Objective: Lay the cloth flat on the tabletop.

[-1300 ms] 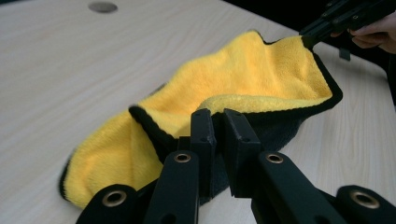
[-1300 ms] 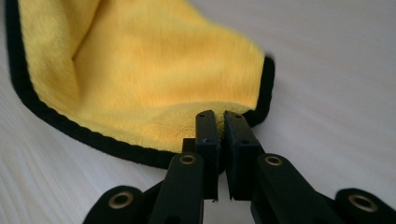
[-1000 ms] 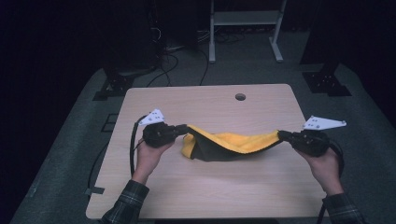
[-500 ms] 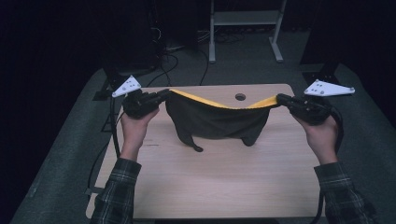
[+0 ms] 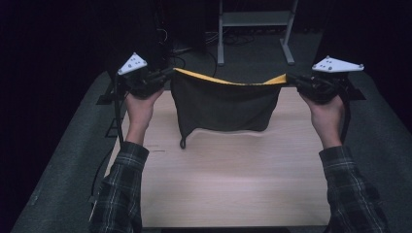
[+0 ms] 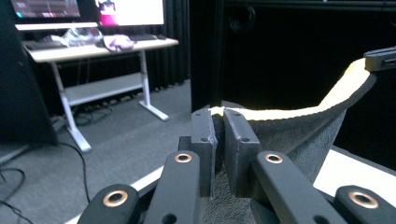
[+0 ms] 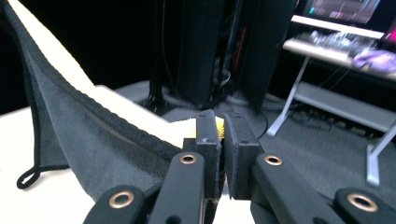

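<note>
A dark grey cloth (image 5: 221, 104) with a yellow inner side hangs stretched between my two grippers above the wooden table (image 5: 233, 179). My left gripper (image 5: 163, 77) is shut on its left top corner, and my right gripper (image 5: 291, 80) is shut on its right top corner. The yellow top edge (image 5: 228, 80) sags slightly in the middle. A small hanging loop (image 5: 183, 143) dangles from the lower left corner, near the tabletop. In the left gripper view the cloth (image 6: 299, 135) runs off to the right from between the jaws. In the right gripper view the cloth (image 7: 93, 135) runs left, with the loop (image 7: 25, 179) at its bottom.
A white-legged desk (image 5: 255, 24) stands beyond the table; it carries monitors and clutter (image 6: 88, 37). Dark equipment and cables (image 5: 165, 39) sit on the grey carpet at the back left. Black curtains surround the space.
Both grippers have lifted the cloth off the table and drawn apart. The cloth went from a bunched heap to hanging taut and spread, dark side towards the camera.
</note>
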`<state>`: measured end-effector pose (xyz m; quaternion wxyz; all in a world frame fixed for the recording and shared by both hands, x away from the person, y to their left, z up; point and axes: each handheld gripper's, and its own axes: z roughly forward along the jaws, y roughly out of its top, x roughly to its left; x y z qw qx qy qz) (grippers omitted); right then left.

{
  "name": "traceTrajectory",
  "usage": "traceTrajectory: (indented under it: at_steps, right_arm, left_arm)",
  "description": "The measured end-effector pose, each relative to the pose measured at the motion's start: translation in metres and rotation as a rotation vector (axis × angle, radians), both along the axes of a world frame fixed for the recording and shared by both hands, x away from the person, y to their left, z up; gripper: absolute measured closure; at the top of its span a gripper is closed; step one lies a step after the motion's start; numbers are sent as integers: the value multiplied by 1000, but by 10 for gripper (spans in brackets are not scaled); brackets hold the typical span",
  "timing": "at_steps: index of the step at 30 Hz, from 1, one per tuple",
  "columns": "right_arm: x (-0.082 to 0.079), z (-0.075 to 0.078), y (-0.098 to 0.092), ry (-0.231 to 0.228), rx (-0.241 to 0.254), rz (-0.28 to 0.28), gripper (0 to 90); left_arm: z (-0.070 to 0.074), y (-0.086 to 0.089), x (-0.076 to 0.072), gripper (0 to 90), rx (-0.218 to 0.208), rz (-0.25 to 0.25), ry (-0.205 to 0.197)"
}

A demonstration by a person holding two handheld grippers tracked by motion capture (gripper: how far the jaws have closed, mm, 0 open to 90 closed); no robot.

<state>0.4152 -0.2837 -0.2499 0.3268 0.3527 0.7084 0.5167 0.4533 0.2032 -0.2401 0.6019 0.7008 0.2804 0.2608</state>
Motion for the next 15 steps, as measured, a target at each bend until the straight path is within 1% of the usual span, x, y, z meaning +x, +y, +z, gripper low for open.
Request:
traceTrajectory:
  at_steps: [1, 2, 4, 5, 6, 7, 8, 9, 10, 11, 12, 13, 14, 15]
  right_arm:
    - [0, 5, 1, -21, 8, -6, 844]
    - [0, 5, 1, -21, 8, -6, 844]
    - [-3, 13, 3, -53, 19, -2, 844]
    - [-6, 14, 4, -56, 19, 13, 844]
    - [-6, 14, 4, -56, 19, 13, 844]
    - [-8, 5, 4, -41, 12, 27, 843]
    - [-8, 5, 4, -41, 12, 27, 843]
    - [-9, -10, 5, -14, 3, 33, 843]
    - [-9, -10, 5, -14, 3, 33, 843]
    - [-10, -29, 5, 25, 8, 49, 843]
    - [-10, -29, 5, 25, 8, 49, 843]
    - [-12, -47, 6, 58, -9, 57, 842]
    - [-12, -47, 6, 58, -9, 57, 842]
    - [-15, -63, 6, 90, -17, 73, 842]
  left_arm:
    - [0, 0, 0, 832, 0, 0, 0]
    - [6, 1, -1, 832, -10, -1, -18]
    - [13, 2, -5, 832, -26, -11, -42]
    - [13, 2, -8, 831, -23, -17, -46]
    - [10, 2, -10, 831, -16, -19, -46]
    - [5, 2, -12, 831, -12, -23, -38]
    - [-3, 3, -14, 831, -13, -27, -23]
    - [-12, 3, -15, 831, -12, -34, -4]
    - [-22, 2, -16, 831, -5, -36, 23]
    - [-42, 2, -19, 831, 12, -39, 63]
    - [-42, 2, -19, 831, 12, -39, 63]
    - [-60, 4, -22, 831, 4, -52, 102]
    - [-60, 4, -22, 831, 4, -52, 102]
    - [-73, 6, -26, 831, 6, -63, 128]
